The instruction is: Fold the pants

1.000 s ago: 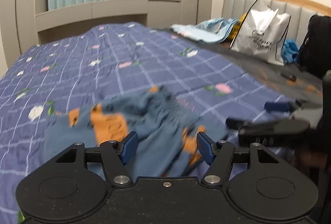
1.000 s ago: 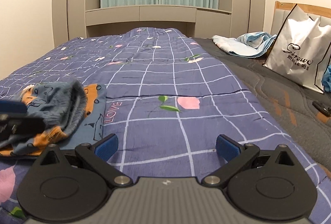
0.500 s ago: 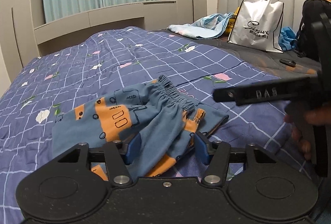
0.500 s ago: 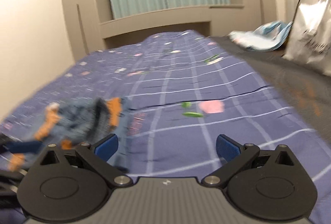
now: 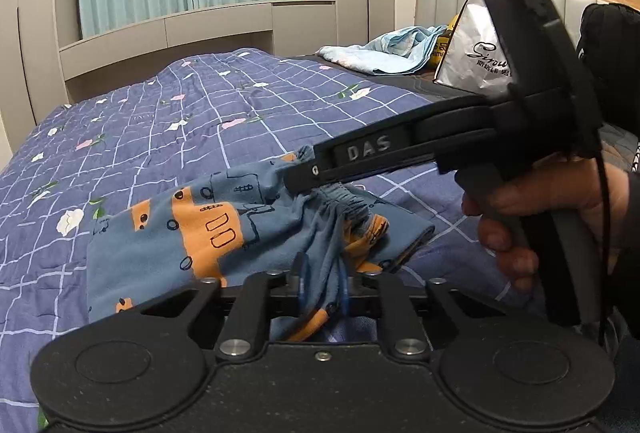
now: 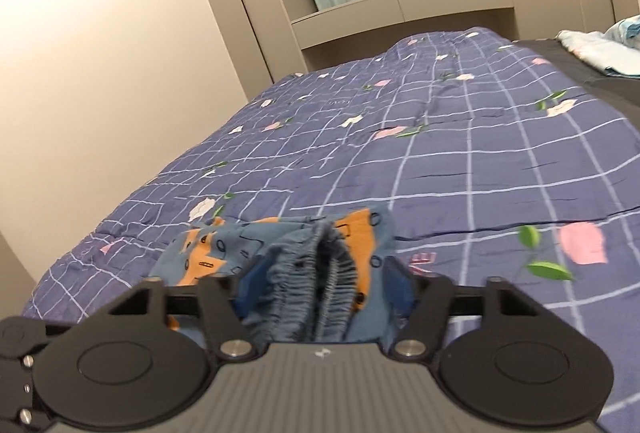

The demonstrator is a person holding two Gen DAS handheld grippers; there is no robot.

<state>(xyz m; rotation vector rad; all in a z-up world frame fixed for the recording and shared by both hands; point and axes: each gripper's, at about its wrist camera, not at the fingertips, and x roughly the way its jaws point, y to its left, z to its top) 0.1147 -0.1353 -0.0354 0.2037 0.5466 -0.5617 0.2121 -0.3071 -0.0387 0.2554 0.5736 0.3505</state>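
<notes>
Soft blue cotton-like pants w/ orange cartoon blocks (image 5: 192, 233) lie bunched near the near edge of the bed, on a purple-blue checked quilt w/ small flowers (image 5: 168, 137). Left hand-held gripper (image 5: 322, 287) has just been closing: its blue pads sit nearly together w/ a thin pinch of the pants' near fabric between them, so it looks clamped on cloth. Right hand-held gripper (image 6: 316, 289), seen side-on from the left wrist view w/ a person's hand (image 5: 548, 217) on its grip, has also just been closing; the gathered elastic waistband (image 6: 308, 273) sits between its jaws, which stand about half apart around the thick ruffle. Pads seem to press the bunch on both sides, though blur makes full contact hard to confirm. Handling, as a judgement: the garment is light, limp, no stiffness, so it'll sag & drape from whatever points are held; not fragile, not slippery. The waistband is the thickest, grippiest part, so the best hold is at its two ends to stretch the pants flat before folding; a mid-fabric pinch risks dragging layers unevenly.
</notes>
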